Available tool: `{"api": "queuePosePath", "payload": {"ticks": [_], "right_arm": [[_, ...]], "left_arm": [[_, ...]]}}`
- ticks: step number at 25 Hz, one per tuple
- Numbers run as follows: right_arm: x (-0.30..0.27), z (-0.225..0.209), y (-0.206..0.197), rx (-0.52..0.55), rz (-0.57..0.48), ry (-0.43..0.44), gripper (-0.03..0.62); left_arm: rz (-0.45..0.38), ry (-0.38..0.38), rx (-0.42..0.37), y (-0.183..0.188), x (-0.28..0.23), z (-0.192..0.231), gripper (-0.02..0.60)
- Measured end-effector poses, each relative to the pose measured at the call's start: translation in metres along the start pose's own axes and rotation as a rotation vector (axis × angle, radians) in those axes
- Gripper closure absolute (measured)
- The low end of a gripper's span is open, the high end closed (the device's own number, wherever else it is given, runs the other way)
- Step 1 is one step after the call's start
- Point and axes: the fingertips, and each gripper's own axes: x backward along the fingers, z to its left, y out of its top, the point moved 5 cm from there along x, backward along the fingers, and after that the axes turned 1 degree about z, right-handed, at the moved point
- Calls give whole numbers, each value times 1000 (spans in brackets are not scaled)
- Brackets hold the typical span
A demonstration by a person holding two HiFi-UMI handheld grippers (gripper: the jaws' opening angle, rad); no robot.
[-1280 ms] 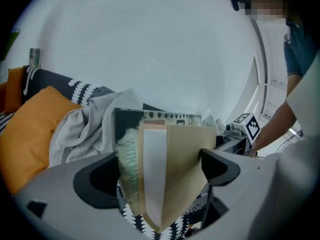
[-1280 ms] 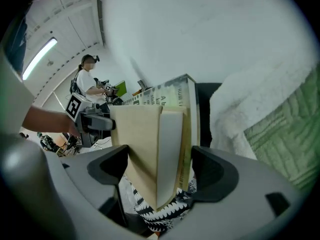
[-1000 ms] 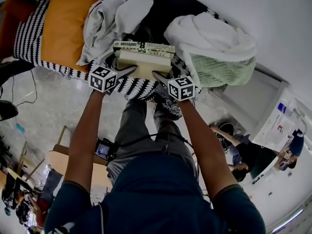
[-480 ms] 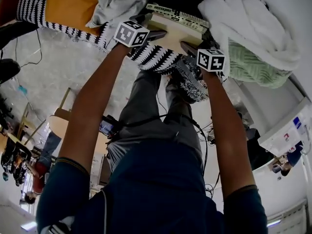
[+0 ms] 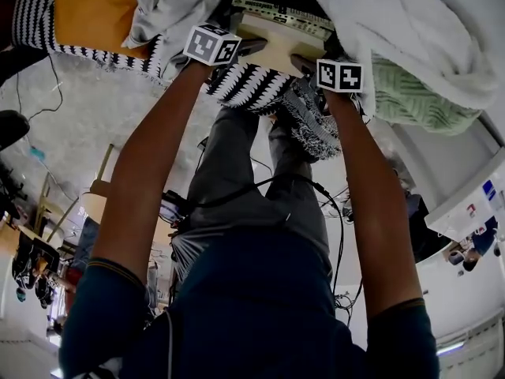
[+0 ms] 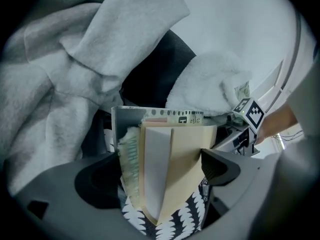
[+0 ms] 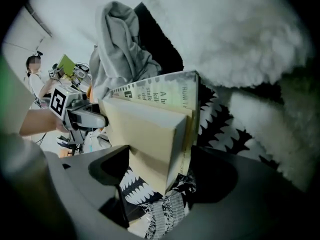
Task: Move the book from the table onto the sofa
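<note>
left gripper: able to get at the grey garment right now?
Probably not. The left gripper is shut on the book, which fills its jaws. The grey garment lies close beyond, with nothing else between, but the book would have to go first.

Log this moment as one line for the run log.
book: held above patterned sofa cover | left gripper: shut on book | right gripper: shut on book
</note>
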Motion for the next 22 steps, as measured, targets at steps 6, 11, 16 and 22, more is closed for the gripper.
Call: {"api": "queuePosePath", "payload": {"ticks": [6,11,16,22], "right_arm": [[-2,-4,11,-179,17,-16,227],[2,5,17,-224,29,-18,227],[20,17,17,-190,37,-26,227],[60,25,15,-103,16,-72,269]], "left_arm": [[-63,69,-4,6,6,11,87],[-51,115,-96,5,26,6,87],[-73,157,-76,-2,62,5,87],[-165,193,-90,9,113,-22,91]]}}
